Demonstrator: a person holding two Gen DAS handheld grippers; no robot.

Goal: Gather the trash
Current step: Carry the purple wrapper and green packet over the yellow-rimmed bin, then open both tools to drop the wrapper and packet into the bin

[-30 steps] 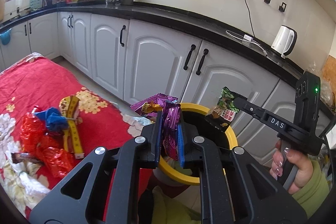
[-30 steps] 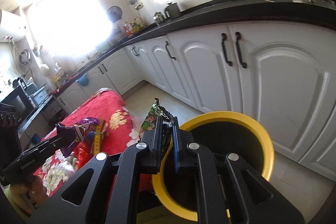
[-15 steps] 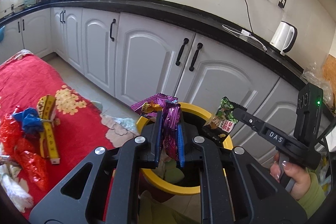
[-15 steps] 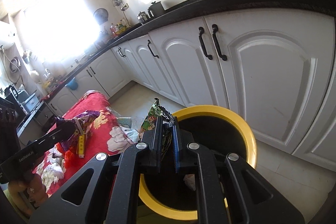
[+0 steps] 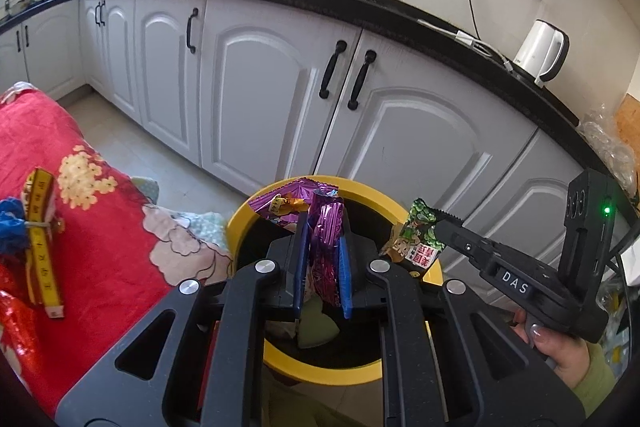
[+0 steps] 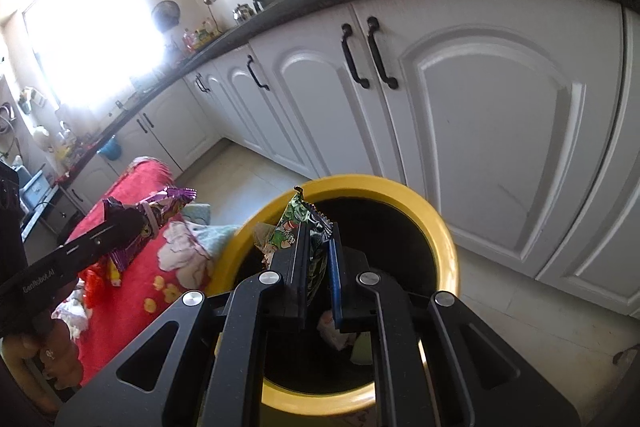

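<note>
The yellow-rimmed trash bin (image 5: 245, 223) stands on the floor in front of the white cabinet doors (image 5: 256, 87) and serves as the reference point. The left gripper (image 5: 322, 259) is held above the bin opening, fingers pointing forward over the rim nearest the red floral cloth (image 5: 92, 227); its jaws are clamped on a purple foil wrapper (image 5: 326, 227), which stands upright between the blue pads. The right gripper (image 6: 318, 267) is held over the same opening, just beside the left one; its jaws grip a green snack wrapper (image 6: 294, 223) that projects above the fingertips. Discarded items lie at the bin bottom. A yellow tape measure (image 5: 40, 243) lies on the cloth, well apart from the bin.
</note>
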